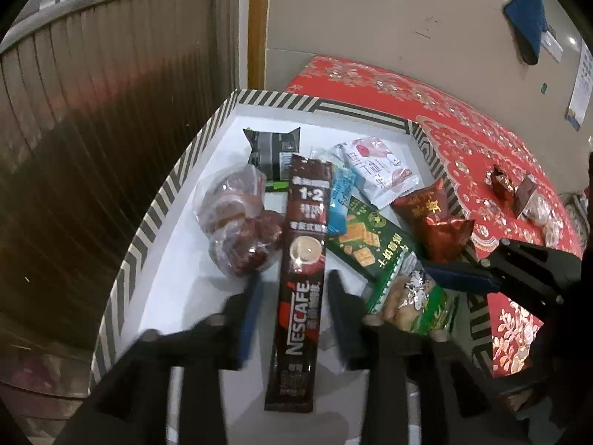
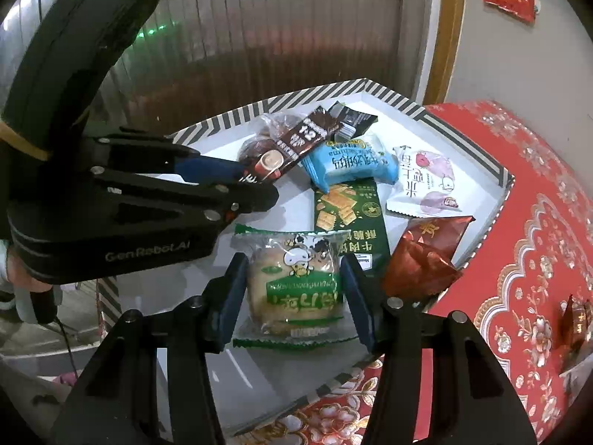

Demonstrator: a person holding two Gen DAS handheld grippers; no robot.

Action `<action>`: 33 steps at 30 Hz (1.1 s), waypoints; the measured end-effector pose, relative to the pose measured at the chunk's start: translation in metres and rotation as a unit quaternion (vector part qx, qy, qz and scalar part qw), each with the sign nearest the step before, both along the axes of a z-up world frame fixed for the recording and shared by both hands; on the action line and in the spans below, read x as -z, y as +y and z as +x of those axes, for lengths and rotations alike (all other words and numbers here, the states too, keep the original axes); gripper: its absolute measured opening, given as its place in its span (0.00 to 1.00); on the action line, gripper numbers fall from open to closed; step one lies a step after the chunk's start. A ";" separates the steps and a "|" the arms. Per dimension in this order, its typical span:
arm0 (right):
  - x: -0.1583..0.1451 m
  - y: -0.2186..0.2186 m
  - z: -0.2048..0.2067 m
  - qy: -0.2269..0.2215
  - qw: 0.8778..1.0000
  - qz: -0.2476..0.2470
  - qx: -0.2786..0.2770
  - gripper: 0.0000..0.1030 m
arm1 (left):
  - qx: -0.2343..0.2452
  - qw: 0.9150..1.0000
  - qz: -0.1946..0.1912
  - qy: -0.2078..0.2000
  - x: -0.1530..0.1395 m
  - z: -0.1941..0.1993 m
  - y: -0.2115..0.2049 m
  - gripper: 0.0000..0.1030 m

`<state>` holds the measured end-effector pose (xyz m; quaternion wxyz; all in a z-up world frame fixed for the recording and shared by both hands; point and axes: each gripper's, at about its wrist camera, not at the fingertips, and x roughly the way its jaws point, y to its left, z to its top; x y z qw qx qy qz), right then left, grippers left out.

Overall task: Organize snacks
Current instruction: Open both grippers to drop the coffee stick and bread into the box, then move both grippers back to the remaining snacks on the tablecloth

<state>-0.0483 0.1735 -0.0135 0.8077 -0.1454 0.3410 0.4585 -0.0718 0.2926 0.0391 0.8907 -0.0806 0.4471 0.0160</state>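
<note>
A striped-rim white box (image 1: 174, 185) (image 2: 463, 148) holds several snacks. My left gripper (image 1: 292, 293) is open, its fingers either side of a brown Nescafe stick (image 1: 302, 282) that lies in the box; the stick also shows in the right wrist view (image 2: 292, 144). My right gripper (image 2: 292, 282) straddles a green-and-clear wrapped pastry (image 2: 296, 285) over the box; whether the pads touch it I cannot tell. The pastry also shows in the left wrist view (image 1: 415, 300). Beside it lie a green cracker pack (image 2: 348, 204), a blue packet (image 2: 344, 163), a white-pink packet (image 2: 426, 181) and a red foil packet (image 2: 422, 259).
The box stands on a red floral tablecloth (image 1: 481, 141) (image 2: 519, 259). Loose wrapped candies (image 1: 515, 189) lie on the cloth to the right. A clear bag of dark red snacks (image 1: 237, 222) and a black packet (image 1: 274, 148) lie in the box. A ribbed panel (image 1: 92, 129) stands behind.
</note>
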 end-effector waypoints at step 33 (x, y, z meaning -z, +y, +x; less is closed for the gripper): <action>-0.005 -0.171 0.008 0.002 0.983 0.059 0.172 0.50 | 0.094 0.994 -0.009 -0.053 -0.045 0.012 -0.121 0.80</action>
